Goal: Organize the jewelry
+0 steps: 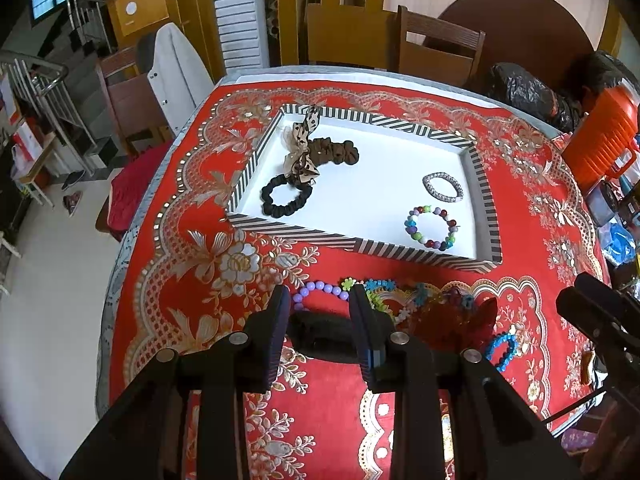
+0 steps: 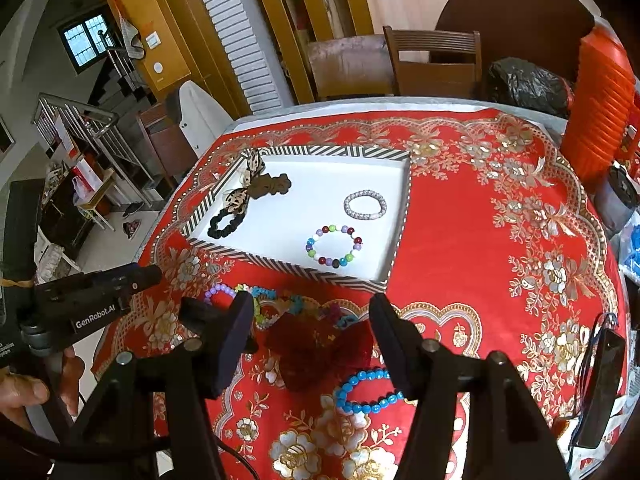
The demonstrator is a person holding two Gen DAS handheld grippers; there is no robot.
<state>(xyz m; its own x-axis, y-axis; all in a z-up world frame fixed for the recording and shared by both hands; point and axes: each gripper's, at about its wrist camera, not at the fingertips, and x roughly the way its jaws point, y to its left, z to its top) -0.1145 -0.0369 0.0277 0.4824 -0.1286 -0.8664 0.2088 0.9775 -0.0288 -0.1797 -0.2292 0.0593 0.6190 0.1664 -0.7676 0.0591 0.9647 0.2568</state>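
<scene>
Gripping a black scrunchie (image 1: 320,338) between its pads, the left gripper (image 1: 320,300) sits low over the red tablecloth (image 1: 332,392), just in front of the striped tray (image 1: 362,246). The right gripper (image 2: 312,312) has its fingers spread wide with nothing in them, hovering above a dark red bow (image 2: 316,344) and a blue bead bracelet (image 2: 366,394). Tray already has a black scrunchie ring (image 1: 286,199), a brown one (image 1: 336,152), a silver bracelet (image 1: 442,187) and a multicolor bead bracelet (image 1: 431,227). More colorful bracelets (image 1: 380,290) lie tangled on the cloth near the tray.
</scene>
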